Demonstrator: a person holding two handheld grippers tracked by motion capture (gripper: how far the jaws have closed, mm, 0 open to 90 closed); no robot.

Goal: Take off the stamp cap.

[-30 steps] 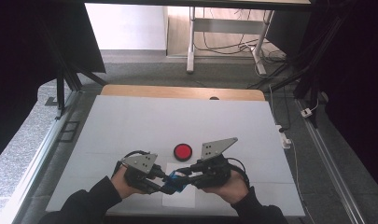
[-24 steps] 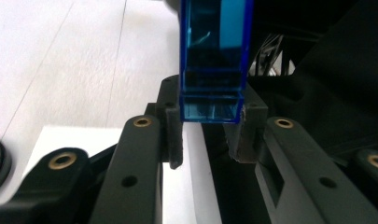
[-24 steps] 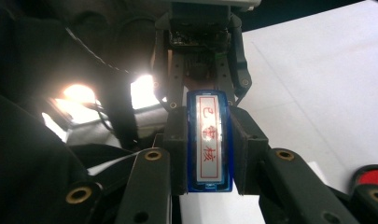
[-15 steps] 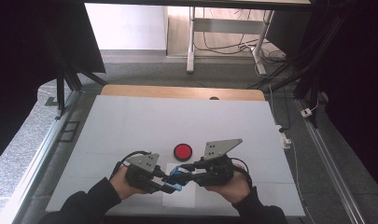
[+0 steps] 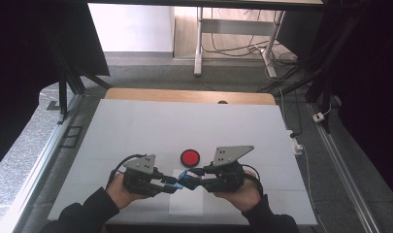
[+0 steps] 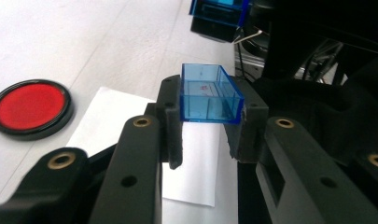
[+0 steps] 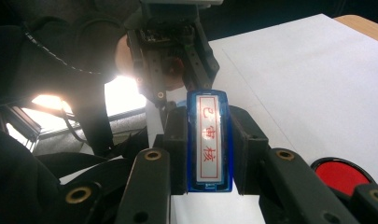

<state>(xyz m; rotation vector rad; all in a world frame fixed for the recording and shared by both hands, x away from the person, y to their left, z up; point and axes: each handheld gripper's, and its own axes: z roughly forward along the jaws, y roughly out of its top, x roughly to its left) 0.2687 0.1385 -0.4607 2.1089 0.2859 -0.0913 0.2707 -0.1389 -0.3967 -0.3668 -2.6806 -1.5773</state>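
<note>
Red characters point(image 7: 208, 138) on stamp face point(image 7: 209, 140)

It looked like a lab or test room. A white-covered tabletop point(image 5: 136, 126) stood inside a black metal frame point(image 5: 63, 87); beyond the tabletop, loose cables point(image 5: 233, 48) lay under what seemed a desk point(image 5: 242, 26).
</note>
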